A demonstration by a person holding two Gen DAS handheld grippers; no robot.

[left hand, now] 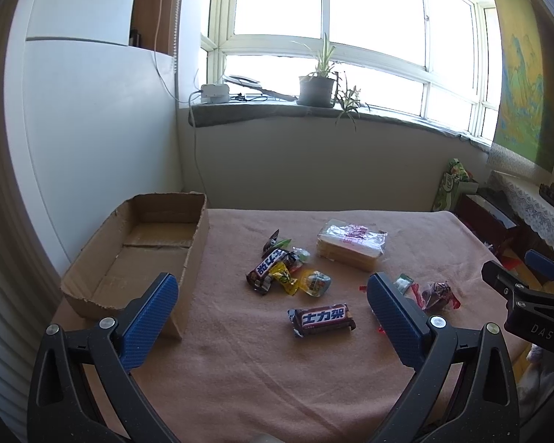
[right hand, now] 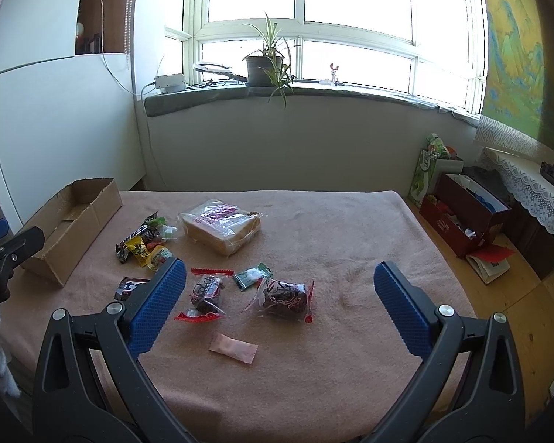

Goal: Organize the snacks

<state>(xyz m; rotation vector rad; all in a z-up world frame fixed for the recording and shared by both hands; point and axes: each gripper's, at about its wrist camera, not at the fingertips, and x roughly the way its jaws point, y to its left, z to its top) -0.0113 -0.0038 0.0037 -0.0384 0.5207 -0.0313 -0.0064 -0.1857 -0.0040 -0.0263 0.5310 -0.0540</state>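
Left gripper (left hand: 271,295): jaws wide apart, holding nothing, above the pink blanket-covered table (left hand: 240,369).
Right gripper (right hand: 279,282): jaws likewise spread and empty.
Nearest snacks: small pink sachet (right hand: 233,347); brown chocolate bar with white lettering (left hand: 322,319); two dark cakes in clear red-edged wrappers (right hand: 285,297).
Risk: slick film wrappers could slip from the pads (a shallow pinch would likely do it).
Middle: heaped small candies (left hand: 284,271) overlap; one grab may drag neighbours.
Farther: clear-bagged sliced bread (right hand: 221,225), soft, easily crushed.
Far left: open brown cardboard box (left hand: 136,254), empty; its tall wall stands in the way.
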